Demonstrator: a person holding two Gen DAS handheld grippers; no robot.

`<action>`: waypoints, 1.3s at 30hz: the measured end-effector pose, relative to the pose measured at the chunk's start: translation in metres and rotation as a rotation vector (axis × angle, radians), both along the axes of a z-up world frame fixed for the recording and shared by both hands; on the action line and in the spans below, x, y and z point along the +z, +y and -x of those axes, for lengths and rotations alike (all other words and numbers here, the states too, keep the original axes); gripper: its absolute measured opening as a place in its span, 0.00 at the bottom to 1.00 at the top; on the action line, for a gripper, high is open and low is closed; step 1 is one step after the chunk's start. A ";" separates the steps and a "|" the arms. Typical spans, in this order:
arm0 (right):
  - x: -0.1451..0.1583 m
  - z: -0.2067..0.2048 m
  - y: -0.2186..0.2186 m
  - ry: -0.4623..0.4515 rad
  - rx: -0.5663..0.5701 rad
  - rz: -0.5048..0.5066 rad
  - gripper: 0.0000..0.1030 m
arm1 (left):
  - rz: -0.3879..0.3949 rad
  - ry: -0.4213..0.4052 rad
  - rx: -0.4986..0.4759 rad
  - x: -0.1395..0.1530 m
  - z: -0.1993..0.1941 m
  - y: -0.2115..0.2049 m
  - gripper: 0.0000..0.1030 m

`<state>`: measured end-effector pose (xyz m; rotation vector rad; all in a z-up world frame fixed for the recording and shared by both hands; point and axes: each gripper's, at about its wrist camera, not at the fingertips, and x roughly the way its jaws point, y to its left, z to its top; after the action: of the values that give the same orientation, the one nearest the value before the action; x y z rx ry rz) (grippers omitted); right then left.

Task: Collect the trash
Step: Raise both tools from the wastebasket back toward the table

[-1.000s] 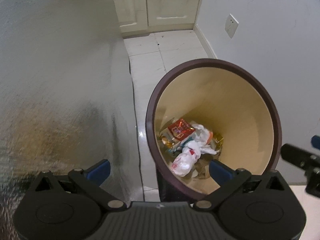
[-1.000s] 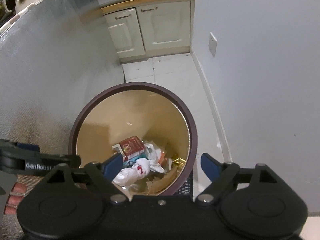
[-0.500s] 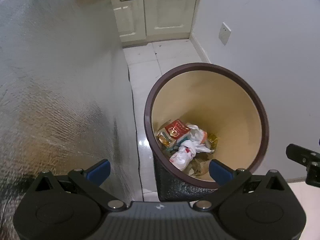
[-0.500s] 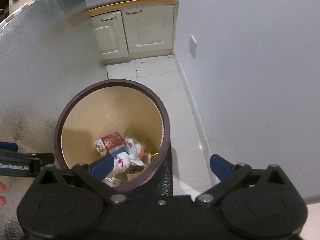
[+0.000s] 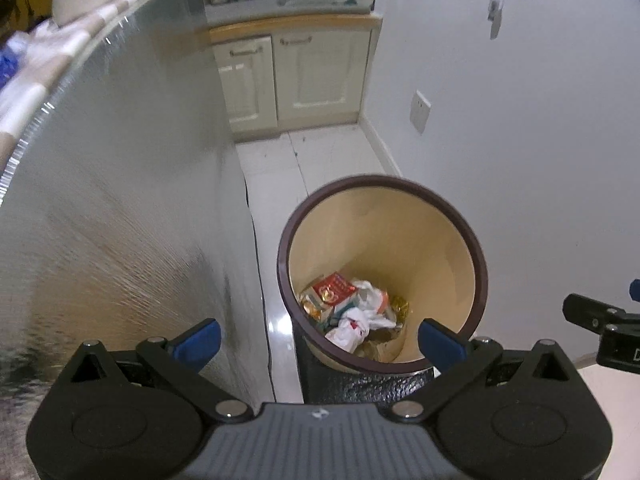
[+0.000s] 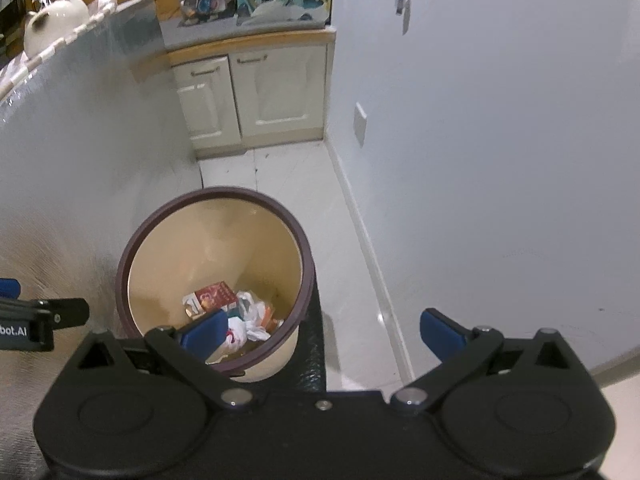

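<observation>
Bin (image 5: 478,264) stands on the tiled floor (image 5: 276,168), boxed in: foil-faced panel (image 5: 120,200) at 9 o'clock, white wall (image 5: 520,140) at 3, cabinet (image 5: 296,80) at 12. Open floor only between bin and cabinet. Trash (image 5: 352,308) lies at the bin bottom: red packet, crumpled white plastic. Left gripper (image 5: 318,338) spread wide, empty, above the rim. Right gripper (image 6: 320,330) fully spread, empty, bin at its 10 o'clock.

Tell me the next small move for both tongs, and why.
Probably lift both away toward the counter. The left tongs and right tongs are open and empty, the trash lies in the bin, and no litter shows on the floor.
</observation>
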<state>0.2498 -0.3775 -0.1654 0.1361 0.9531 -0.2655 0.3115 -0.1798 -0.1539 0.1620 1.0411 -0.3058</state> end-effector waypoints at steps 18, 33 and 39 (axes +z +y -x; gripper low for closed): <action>0.073 0.063 0.018 -0.172 -0.016 0.049 1.00 | 0.096 -0.172 -0.034 0.065 0.055 0.021 1.00; 0.128 0.090 0.040 -0.320 0.021 0.086 1.00 | 0.179 -0.331 -0.046 0.124 0.091 0.051 1.00; 0.149 0.089 0.060 -0.392 0.063 0.083 1.00 | 0.205 -0.384 -0.029 0.149 0.099 0.076 1.00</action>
<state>0.1610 -0.3174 -0.0167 0.0782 0.5549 -0.2100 0.2127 -0.1034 -0.0050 0.0471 0.6234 -0.3884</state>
